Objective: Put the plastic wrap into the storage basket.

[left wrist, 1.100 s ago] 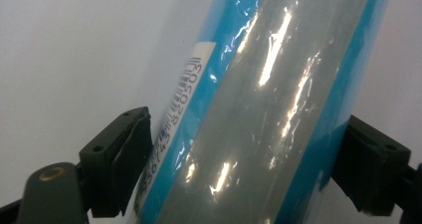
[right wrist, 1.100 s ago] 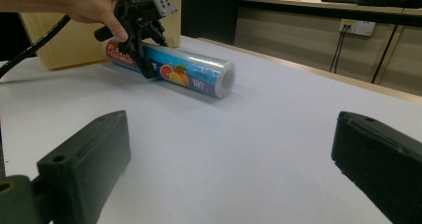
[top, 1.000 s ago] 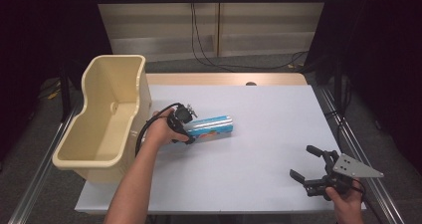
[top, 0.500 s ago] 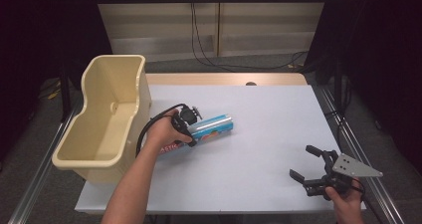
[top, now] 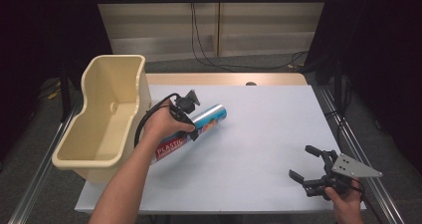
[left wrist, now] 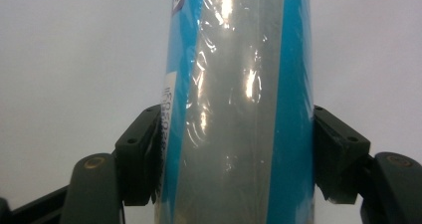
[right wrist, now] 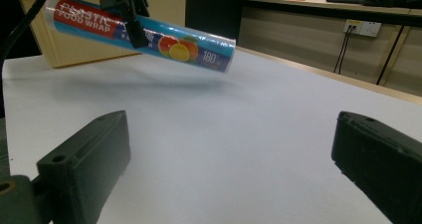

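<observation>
Currently noted: left gripper point(top: 186, 115) clamped across roll of plastic food wrap point(top: 209, 120), jaws just closed onto it, roll lifted off the table point(top: 259, 149), left of centre frame beside cream bin point(top: 107, 119). Grip off-centre; slick film may slip or tilt. Right gripper point(top: 309, 176) spread, idle, lower right.

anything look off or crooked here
Nothing is spilled or damaged. The blue cylindrical roll of plastic food wrap hangs tilted above the white table, gripped off-centre by the left claw, its far end lower. The cream plastic bin stands upright.
</observation>
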Demonstrator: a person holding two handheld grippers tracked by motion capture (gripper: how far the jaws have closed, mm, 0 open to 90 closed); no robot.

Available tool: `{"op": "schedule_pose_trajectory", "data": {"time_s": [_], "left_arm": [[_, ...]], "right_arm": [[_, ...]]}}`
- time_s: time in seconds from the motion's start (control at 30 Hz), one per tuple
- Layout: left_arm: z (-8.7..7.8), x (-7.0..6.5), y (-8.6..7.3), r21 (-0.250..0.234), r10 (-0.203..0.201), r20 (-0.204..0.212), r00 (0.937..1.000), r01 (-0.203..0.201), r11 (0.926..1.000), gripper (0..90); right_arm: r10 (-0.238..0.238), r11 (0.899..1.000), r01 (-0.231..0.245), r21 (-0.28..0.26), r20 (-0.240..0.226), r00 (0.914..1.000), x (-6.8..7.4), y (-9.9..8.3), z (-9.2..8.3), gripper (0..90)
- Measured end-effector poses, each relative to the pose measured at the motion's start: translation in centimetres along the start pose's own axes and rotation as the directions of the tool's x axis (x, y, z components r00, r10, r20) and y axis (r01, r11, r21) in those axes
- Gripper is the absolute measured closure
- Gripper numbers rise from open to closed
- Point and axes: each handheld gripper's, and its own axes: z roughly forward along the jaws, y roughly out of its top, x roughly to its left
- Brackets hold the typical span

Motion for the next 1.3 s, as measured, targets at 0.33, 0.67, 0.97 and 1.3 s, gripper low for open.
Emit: {"op": "schedule_pose_trajectory", "data": {"time_s": [0.33,0.67,0.97,1.3], "left_arm": [[-4.0,-0.4,0.3,0.001,-0.066,-0.022,0.9976,0.066,0.9978,32.1],[-8.3,-0.3,-0.4,-0.018,-0.137,-0.049,0.9894,0.136,0.9906,32.1],[-11.5,0.2,-1.8,-0.051,-0.192,-0.050,0.9802,0.189,0.9806,32.1],[-14.3,1.2,-3.8,-0.071,-0.249,-0.062,0.9665,0.245,0.9670,32.1]], "right_arm": [[0.004,1.000,-0.004,-0.004,0.000,1.0000,0.0,0.0,-0.1,1.6],[-0.001,1.000,0.001,-0.008,-0.002,1.0000,0.1,0.1,0.0,1.6],[-0.003,1.000,0.003,-0.007,-0.003,1.0000,0.2,0.1,0.0,1.7],[-0.004,1.000,0.004,-0.004,-0.005,1.0000,0.3,0.1,0.0,1.7]]}}
